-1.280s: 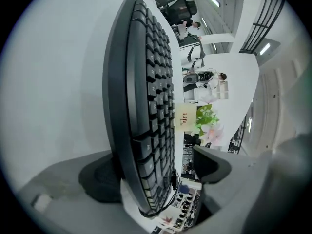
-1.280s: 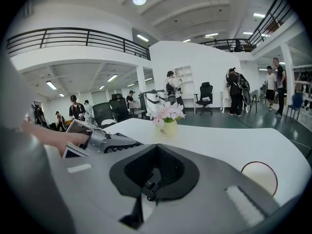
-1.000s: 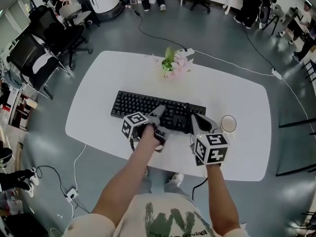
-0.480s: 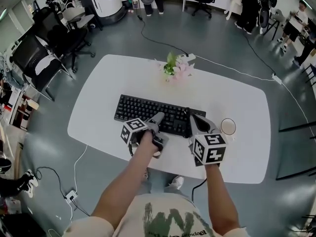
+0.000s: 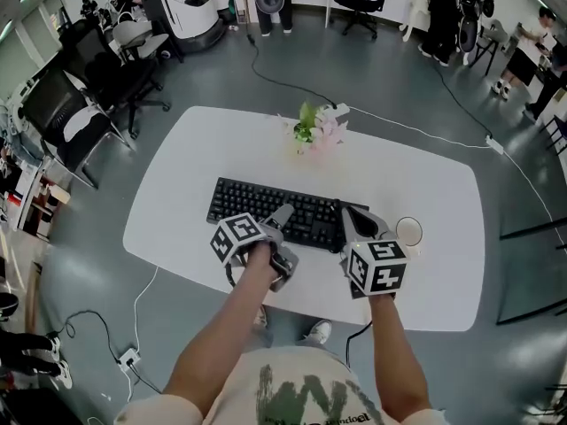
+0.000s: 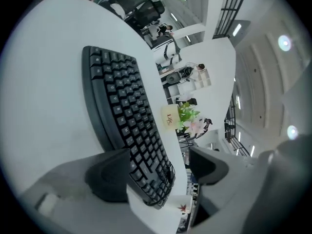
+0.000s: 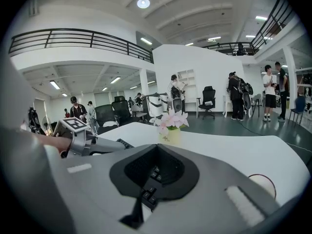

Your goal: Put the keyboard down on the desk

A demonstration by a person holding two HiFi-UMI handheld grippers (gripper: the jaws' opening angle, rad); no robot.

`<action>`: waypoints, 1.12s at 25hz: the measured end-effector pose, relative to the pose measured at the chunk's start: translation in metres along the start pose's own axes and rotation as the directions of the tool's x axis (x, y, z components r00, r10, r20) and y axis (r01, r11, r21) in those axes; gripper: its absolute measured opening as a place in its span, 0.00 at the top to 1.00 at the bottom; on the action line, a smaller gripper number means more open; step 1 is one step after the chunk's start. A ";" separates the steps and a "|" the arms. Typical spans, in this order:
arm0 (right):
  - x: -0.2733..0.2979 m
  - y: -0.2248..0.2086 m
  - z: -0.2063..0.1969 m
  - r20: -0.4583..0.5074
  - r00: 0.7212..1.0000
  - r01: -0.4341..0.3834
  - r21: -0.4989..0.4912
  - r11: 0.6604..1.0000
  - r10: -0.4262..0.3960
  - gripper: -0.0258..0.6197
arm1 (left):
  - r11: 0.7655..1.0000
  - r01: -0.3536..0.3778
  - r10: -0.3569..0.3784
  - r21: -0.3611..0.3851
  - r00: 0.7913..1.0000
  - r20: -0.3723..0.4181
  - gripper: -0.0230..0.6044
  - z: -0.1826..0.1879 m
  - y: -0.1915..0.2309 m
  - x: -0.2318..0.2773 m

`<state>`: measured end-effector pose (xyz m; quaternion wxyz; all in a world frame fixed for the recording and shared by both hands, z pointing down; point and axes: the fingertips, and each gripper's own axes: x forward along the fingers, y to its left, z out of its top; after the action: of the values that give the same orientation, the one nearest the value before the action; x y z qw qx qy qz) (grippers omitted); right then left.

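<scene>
A black keyboard [image 5: 279, 211] lies flat on the white desk [image 5: 443, 193], also seen in the left gripper view as the keyboard [image 6: 122, 106]. My left gripper [image 5: 282, 218] is at its near edge, rolled over. Its jaws have just been closing a little, but they stand wide apart in the left gripper [image 6: 158, 172] view. The keyboard's edge lies between them and the pads [image 6: 109, 179] do not press on it. My right gripper [image 5: 350, 221] is at the keyboard's right end. There the right gripper [image 7: 153, 177] is shut on it, with keys showing between the pads.
A small pot of pink flowers [image 5: 316, 129] stands at the desk's far middle, with a white power strip [image 5: 339, 111] behind it. A cup [image 5: 408, 231] sits just right of my right gripper. Office chairs [image 5: 80, 104] stand off the desk's left end. Cables run across the floor.
My left gripper has rolled about its own line and lifted slightly, its marker cube shifting left. The keyboard and my right gripper have stayed where they were.
</scene>
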<state>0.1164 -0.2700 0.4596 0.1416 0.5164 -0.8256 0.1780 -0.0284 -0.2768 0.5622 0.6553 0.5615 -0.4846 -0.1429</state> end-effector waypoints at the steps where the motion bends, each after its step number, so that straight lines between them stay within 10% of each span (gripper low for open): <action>1: 0.000 0.000 0.002 0.003 1.000 0.001 -0.001 1.000 -0.001 0.96 | 1.000 0.008 -0.008 0.028 1.000 0.002 0.35 0.004 -0.004 -0.001; 7: -0.001 -0.001 0.014 0.025 1.000 0.014 -0.008 1.000 -0.014 0.96 | 0.970 0.062 -0.063 0.235 0.998 -0.002 0.49 0.022 -0.034 -0.009; 12: -0.004 -0.001 0.026 0.049 0.998 0.030 -0.014 0.999 -0.030 0.96 | 0.881 0.078 -0.081 0.467 0.997 -0.014 0.59 0.035 -0.062 -0.017; 21: -0.015 -0.002 0.051 0.103 0.993 0.061 -0.025 0.998 -0.058 0.96 | 0.581 0.074 -0.125 0.810 0.992 0.000 0.78 0.058 -0.116 -0.035; 28: -0.025 -0.002 0.067 0.140 0.987 0.080 -0.042 0.996 -0.073 0.96 | 0.427 0.087 -0.174 0.900 0.985 -0.013 0.90 0.064 -0.135 -0.052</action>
<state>0.1253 -0.2804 0.3890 0.1029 0.5552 -0.8171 0.1164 -0.0564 -0.3208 0.4129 0.2246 0.8525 -0.4679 0.0625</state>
